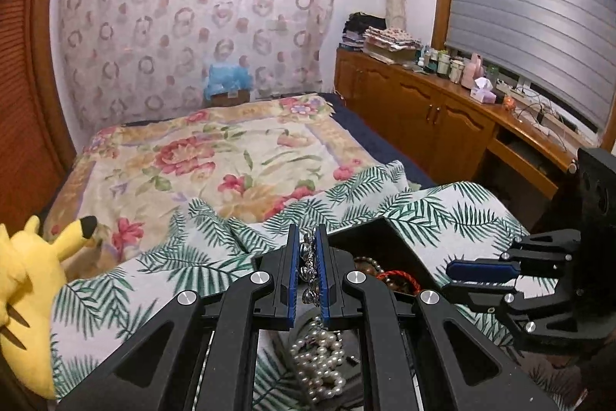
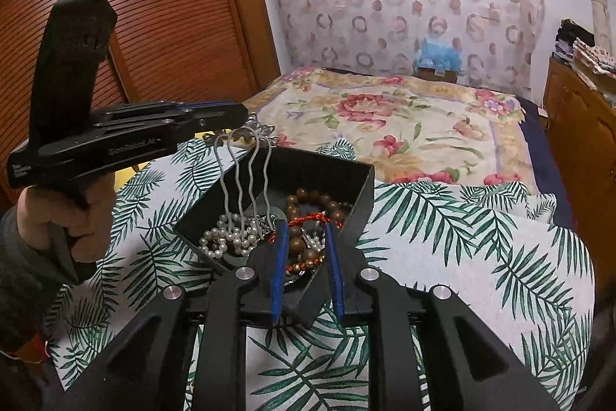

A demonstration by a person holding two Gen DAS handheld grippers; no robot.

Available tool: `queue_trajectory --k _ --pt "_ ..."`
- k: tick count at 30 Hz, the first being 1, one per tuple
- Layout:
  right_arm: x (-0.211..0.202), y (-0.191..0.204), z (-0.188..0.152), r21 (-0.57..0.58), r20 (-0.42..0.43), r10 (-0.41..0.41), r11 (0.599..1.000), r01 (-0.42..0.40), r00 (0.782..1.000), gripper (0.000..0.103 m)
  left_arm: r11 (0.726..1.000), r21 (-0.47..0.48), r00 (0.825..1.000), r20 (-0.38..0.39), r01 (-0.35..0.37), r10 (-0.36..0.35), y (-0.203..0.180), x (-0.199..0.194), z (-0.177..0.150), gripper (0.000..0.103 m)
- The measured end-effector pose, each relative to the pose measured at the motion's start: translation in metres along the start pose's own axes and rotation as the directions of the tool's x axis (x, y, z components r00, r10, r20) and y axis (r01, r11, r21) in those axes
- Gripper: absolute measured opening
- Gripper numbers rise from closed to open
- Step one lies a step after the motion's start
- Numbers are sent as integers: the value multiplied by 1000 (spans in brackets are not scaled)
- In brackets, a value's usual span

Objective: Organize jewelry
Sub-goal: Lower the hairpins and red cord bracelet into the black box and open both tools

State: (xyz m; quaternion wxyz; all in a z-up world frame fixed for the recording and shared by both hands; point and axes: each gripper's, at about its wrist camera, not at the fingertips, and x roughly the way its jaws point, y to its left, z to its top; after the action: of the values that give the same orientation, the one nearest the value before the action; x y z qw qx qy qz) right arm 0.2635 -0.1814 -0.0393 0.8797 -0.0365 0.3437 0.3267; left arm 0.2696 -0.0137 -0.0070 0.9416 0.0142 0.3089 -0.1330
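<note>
At the far left a yellow plush toy [image 1: 27, 280] lay against the edge of the bed, apart from the work; right of it the palm-print cover [image 2: 442, 237] served as a soft bed for the black box [image 2: 346, 176], which sat with one corner toward the camera so both tools could reach in.

The left gripper [image 1: 308, 270] was clenched on the ornate silver head of a hair comb [image 2: 242, 172]; in the right wrist view its wavy prongs hung straight down from that grip, their tips just above or touching the pearl necklace [image 2: 227, 237] in the box's left part, so the piece was probably being lifted clear of the tangle, held by its sturdy end so the prongs could slide free.

Further right in the box lay a wooden bead bracelet [image 2: 308, 203] and a red cord [image 2: 312, 218], heaped together; the right gripper [image 2: 306, 257] stood released, jaws apart and grasping nothing, poised over the near corner above those beads, likely placed to steady the box or take the next piece.

At the far right a wooden cabinet [image 1: 435, 110] ran along the wall.
</note>
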Motion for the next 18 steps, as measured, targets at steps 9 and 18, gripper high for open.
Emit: queue_trajectory --k 9,18 --pt "0 -1 -3 5 -7 1 1000 -1 1000 21 1000 6 999 -46 -8 8 -8 16 -11 8" --pt "1 3 -6 4 -13 2 1000 -2 1000 21 1000 12 996 -86 -21 22 -10 23 -21 8"
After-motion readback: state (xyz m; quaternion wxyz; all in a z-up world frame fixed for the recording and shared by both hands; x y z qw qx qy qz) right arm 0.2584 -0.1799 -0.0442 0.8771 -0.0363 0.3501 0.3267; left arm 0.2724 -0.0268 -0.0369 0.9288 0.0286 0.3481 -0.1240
